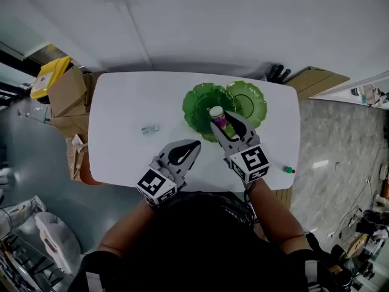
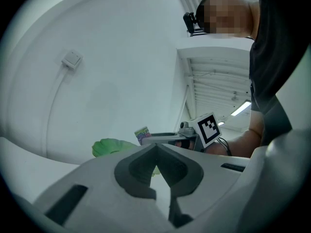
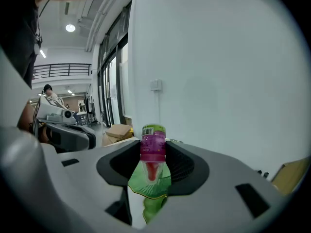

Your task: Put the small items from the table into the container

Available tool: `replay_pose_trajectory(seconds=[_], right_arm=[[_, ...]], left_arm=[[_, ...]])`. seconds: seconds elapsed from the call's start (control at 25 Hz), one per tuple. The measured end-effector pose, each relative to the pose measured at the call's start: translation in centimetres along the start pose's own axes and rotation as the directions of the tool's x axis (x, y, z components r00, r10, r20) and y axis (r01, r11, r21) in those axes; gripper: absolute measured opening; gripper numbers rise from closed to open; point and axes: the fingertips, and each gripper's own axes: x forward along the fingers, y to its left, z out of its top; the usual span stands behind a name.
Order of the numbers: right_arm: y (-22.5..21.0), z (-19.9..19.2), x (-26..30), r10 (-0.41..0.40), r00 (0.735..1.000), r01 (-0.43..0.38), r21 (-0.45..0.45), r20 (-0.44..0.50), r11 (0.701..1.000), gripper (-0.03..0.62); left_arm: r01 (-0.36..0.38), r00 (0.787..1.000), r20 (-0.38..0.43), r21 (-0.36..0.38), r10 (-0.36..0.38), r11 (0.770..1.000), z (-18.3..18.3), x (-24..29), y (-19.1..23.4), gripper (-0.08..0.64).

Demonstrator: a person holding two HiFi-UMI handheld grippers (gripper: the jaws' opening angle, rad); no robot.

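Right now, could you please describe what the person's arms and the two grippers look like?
Both the left gripper and the right gripper are light grey plastic, with curved fingers lined in dark grey. Each carries a white cube printed with black square markers. A dark cable runs from the right one. The person wears a dark short-sleeved top; the forearms are bare.

Lab-like workshop: cardboard boxes (image 1: 67, 93) and cabled gear (image 1: 364, 224) surround the table (image 1: 134, 102).

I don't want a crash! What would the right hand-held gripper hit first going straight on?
Holding a small purple-labelled bottle, the right hand-held gripper would probably meet the green leaf-shaped plastic dish first; depth is unclear.
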Motion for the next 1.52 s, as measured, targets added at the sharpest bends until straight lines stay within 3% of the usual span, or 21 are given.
replay_pose_trajectory(seconds=[0.52,0.96,1.2,1.52], right_arm=[[-0.4,-2.2,1.7,-0.021,0.997,0.022,0.01,-0.071,1.0,0.172],[0.5,-0.2,0.2,-0.047,0.999,0.047,-0.004,0.001,0.999,0.169],[2.0,1.0,-2.1,-0.089,0.994,0.091,-0.027,0.062,0.996,0.035],[7.8,3.9,-6.9,-0.092,0.975,0.087,0.036,0.203,0.996,0.015]], left_arm=[[-0.012,1.0,0.003,-0.024,0.012,1.0,-0.3,-0.3,0.9,0.006],[-0.011,1.0,0.013,-0.014,0.011,1.0,0.2,-1.1,0.4,0.006],[0.022,0.999,0.027,0.023,-0.022,1.0,1.5,-2.0,-0.7,0.006],[0.084,0.996,0.035,0.064,-0.086,0.994,3.8,-3.7,-2.6,0.006]])
